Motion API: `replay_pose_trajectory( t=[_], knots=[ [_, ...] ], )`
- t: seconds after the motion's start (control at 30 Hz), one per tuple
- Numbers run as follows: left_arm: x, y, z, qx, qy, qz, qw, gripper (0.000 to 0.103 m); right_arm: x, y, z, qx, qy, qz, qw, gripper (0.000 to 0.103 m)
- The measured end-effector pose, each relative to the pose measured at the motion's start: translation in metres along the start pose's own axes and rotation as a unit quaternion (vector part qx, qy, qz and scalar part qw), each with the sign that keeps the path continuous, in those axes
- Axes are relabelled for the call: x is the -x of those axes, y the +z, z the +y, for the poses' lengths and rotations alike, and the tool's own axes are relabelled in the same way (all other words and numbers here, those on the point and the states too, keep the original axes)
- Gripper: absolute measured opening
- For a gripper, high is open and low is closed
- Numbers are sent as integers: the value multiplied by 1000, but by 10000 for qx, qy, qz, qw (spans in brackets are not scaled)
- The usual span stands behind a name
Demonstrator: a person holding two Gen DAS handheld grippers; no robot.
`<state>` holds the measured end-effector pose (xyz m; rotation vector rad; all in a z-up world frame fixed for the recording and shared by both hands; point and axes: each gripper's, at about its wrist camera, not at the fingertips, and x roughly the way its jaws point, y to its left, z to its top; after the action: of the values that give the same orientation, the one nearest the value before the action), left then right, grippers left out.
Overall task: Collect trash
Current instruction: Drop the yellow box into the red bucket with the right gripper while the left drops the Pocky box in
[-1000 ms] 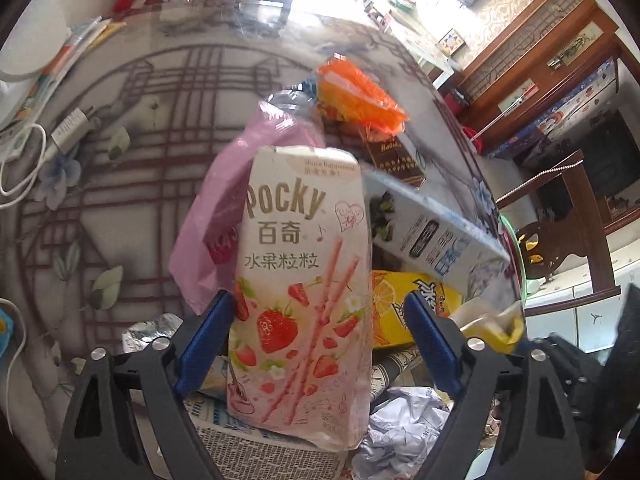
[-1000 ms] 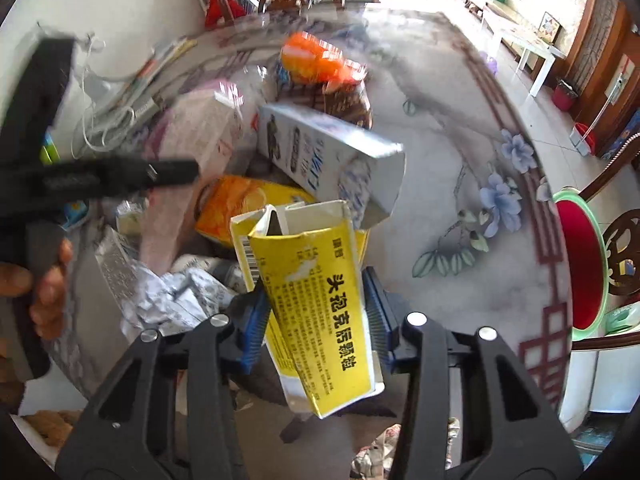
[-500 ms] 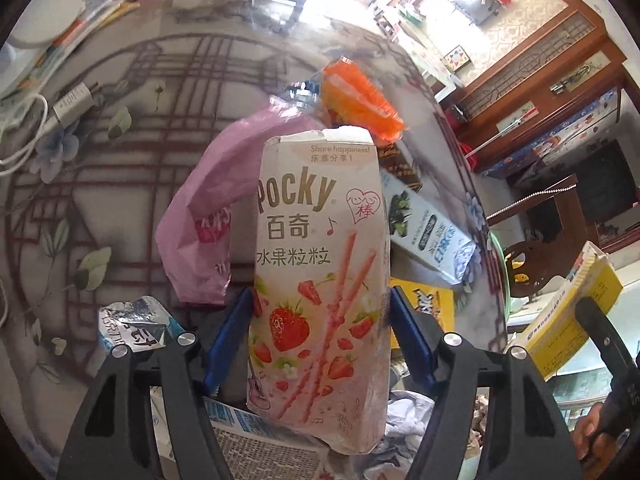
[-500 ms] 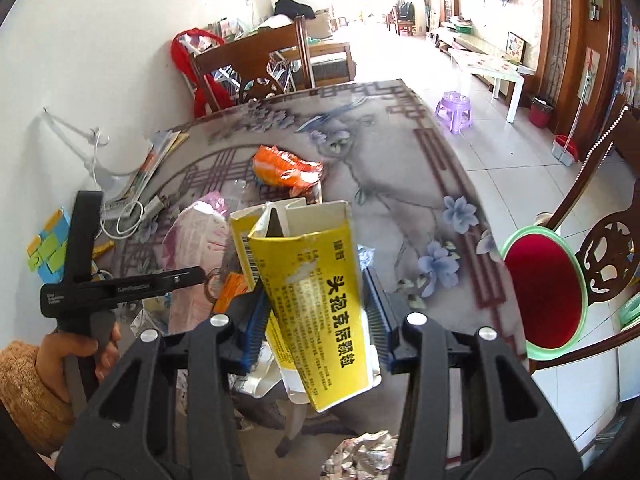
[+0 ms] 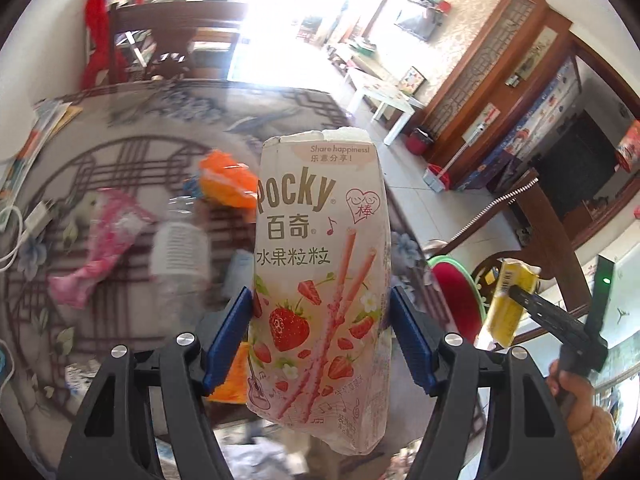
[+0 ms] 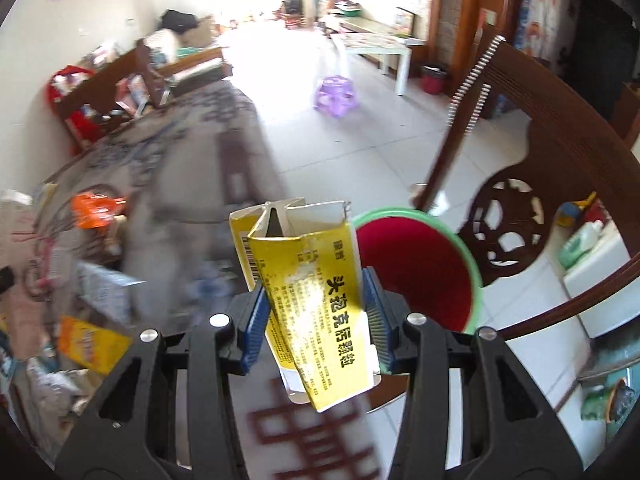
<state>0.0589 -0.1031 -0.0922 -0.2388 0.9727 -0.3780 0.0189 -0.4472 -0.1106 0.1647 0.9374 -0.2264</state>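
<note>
My left gripper [image 5: 320,332] is shut on a pink-and-white Pocky box [image 5: 320,272] and holds it upright above the table. My right gripper [image 6: 316,316] is shut on a torn yellow medicine box [image 6: 316,304], held out past the table edge in front of a red bin with a green rim [image 6: 424,280]. In the left wrist view the right gripper [image 5: 516,292] with the yellow box [image 5: 508,304] is at the right, near the bin [image 5: 456,300].
On the patterned table [image 5: 120,160] lie an orange wrapper [image 5: 224,180], a pink bag [image 5: 104,248], a plastic bottle [image 5: 180,248] and more trash [image 6: 92,344]. A dark wooden chair [image 6: 520,208] stands beside the bin. Cables and papers lie at the table's left edge.
Both grippers have lifted with their boxes. The right one has swung right, off the table toward the red bin. The left one has risen and tilted up, with more of the room in view.
</note>
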Motion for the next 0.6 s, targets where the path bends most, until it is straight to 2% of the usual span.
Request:
replay_pose_trajectory(
  t=[0.13,0.2,0.27,0.4,0.47,0.6],
  knots=[
    [-18,4,-40,-222,-236,123,9994,67,-24,11,-36,-47,-280,-2,9996,44],
    [-30,5,-63,-377,-393,210,9983,67,-34,15,-49,-73,-332,40,9994,48],
    [-43,5,-87,-559,-557,294,9964,67,-38,18,-60,-176,-383,70,9991,77],
    [-73,4,-127,-840,-927,522,9908,67,-18,14,-78,-334,-389,-169,9985,79],
    [-94,3,-152,-1015,-1097,687,9864,67,-11,10,-89,-454,-401,-231,9979,86],
    [-133,-1,-197,-1264,-1344,1004,9777,67,6,-4,-112,-697,-463,-246,9962,88]
  ],
)
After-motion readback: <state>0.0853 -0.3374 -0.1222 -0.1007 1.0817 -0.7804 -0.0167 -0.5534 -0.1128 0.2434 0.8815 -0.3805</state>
